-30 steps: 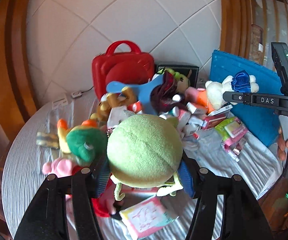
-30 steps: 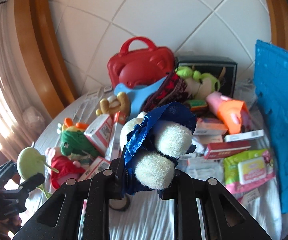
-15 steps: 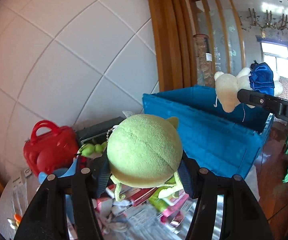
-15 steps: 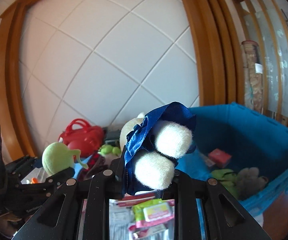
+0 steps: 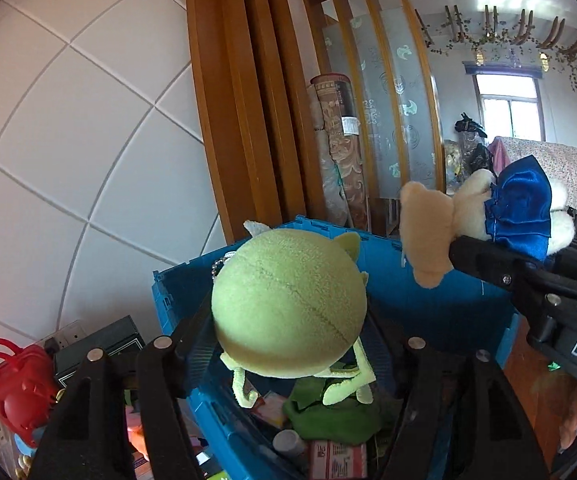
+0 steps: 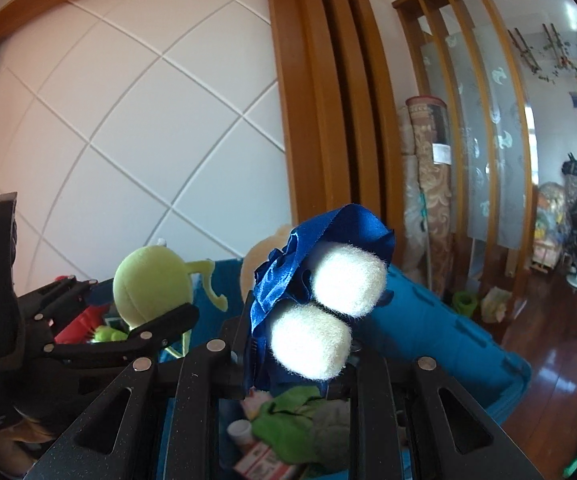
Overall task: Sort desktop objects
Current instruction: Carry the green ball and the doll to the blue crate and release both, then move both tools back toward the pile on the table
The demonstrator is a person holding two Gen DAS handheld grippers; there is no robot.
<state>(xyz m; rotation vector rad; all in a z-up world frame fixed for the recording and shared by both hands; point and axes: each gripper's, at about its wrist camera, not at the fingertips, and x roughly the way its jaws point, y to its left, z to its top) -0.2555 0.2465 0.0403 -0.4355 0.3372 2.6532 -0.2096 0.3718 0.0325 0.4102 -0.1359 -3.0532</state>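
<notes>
My left gripper (image 5: 288, 328) is shut on a round green plush toy (image 5: 284, 304) and holds it over the near edge of the blue bin (image 5: 428, 288). My right gripper (image 6: 300, 344) is shut on a cream plush bear in a blue satin dress (image 6: 328, 280), held above the same bin (image 6: 428, 320). The bear also shows in the left wrist view (image 5: 512, 212), to the right of the green toy. The green toy shows in the right wrist view (image 6: 148, 284) to the left.
The bin holds a green plush (image 5: 328, 412), a small bottle (image 5: 288, 442) and boxes (image 5: 336, 460). A red toy case (image 5: 16, 392) and a dark box (image 5: 100, 344) lie to the left on the table. Wooden posts (image 5: 248, 100) and a white panel wall (image 5: 88, 140) stand behind.
Both grippers swung right from the cluttered table to above the blue bin, each still holding its plush toy. The bin's inside has come into view below them.
</notes>
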